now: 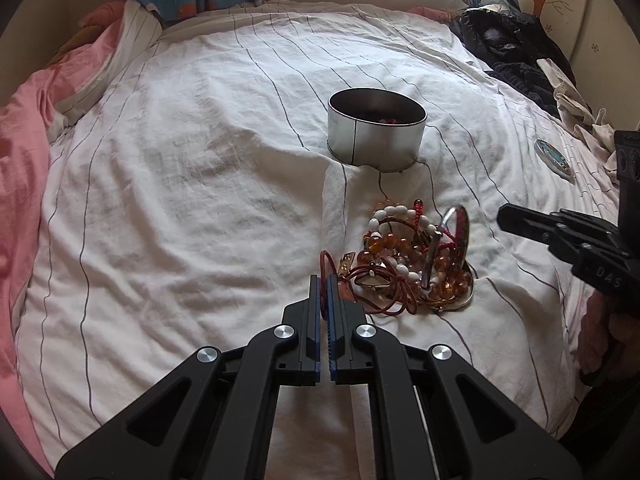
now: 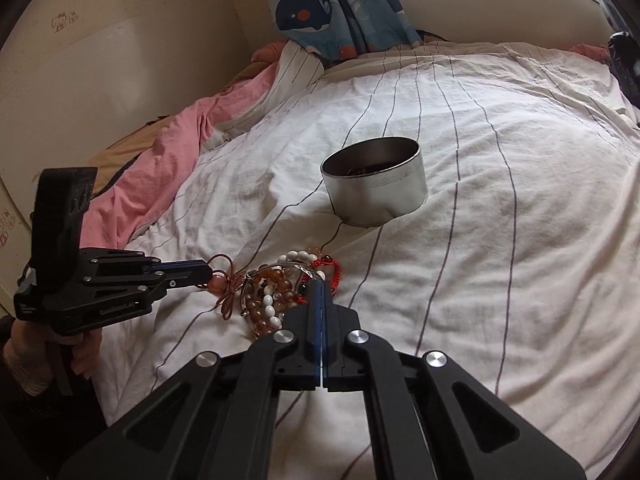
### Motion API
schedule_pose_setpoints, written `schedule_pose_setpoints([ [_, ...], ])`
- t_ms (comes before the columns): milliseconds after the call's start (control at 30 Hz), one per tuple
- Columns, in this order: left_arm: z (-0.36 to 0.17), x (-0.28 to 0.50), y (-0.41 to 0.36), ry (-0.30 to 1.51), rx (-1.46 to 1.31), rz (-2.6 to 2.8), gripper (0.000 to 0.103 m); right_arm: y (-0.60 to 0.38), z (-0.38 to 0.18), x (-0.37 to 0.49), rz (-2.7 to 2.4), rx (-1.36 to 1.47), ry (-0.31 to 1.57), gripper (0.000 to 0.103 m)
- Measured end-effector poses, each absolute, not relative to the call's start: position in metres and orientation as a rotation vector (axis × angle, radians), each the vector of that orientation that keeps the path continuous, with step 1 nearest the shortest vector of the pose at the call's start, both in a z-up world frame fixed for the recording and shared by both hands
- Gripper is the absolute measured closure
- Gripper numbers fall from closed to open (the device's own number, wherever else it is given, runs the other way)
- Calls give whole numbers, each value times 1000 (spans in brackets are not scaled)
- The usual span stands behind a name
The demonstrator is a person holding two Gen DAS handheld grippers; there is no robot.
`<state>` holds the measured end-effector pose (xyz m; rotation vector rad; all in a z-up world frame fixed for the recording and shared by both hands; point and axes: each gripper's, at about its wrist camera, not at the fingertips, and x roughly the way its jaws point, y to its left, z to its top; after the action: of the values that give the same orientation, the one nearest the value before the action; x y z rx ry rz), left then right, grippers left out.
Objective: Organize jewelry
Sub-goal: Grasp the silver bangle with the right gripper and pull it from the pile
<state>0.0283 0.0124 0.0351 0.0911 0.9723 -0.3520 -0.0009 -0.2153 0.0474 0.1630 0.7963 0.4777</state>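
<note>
Tangled heap of amber, white and red bead bracelets with brown cord loops (image 1: 412,260) lies just ahead of left gripper (image 1: 324,280) tips; round open silver tin (image 1: 376,132) upright beyond.

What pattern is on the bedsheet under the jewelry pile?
White bedsheet with thin dark stripes, clearest in the left wrist view.

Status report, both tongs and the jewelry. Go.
Left tongs shut on the reddish-brown cord loop. Right tongs shut, tips over the tangled bead bracelet pile. Round silver tin open beyond, path unobstructed.
</note>
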Motion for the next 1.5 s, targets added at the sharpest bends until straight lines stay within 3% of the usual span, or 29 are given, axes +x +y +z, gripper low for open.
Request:
schedule_pose_setpoints([
  [600,28,27,0,967,235,-294,99,-218,30,14,471,203,877,102],
  [667,27,27,-1,971,243,-292,99,-215,28,19,474,197,885,75],
  [700,26,27,-1,972,247,-291,99,-214,28,19,460,190,873,45],
  [733,26,27,-1,973,250,-291,99,-212,29,19,456,181,857,43],
  [800,25,28,-2,975,255,-290,99,-207,29,22,468,163,860,44],
  [1000,22,29,-3,984,259,-288,99,-195,24,39,480,143,894,65],
  [1067,21,29,-2,988,256,-288,99,-190,19,46,480,130,920,76],
  [1100,21,30,-2,991,252,-289,99,-188,17,48,483,123,931,93],
  [1133,20,30,-2,994,248,-289,99,-187,17,48,488,119,933,97],
  [1333,22,29,5,991,212,-290,98,-199,39,22,500,151,867,97],
  [1500,26,30,10,983,175,-284,87,-230,48,4,516,272,850,97],
])
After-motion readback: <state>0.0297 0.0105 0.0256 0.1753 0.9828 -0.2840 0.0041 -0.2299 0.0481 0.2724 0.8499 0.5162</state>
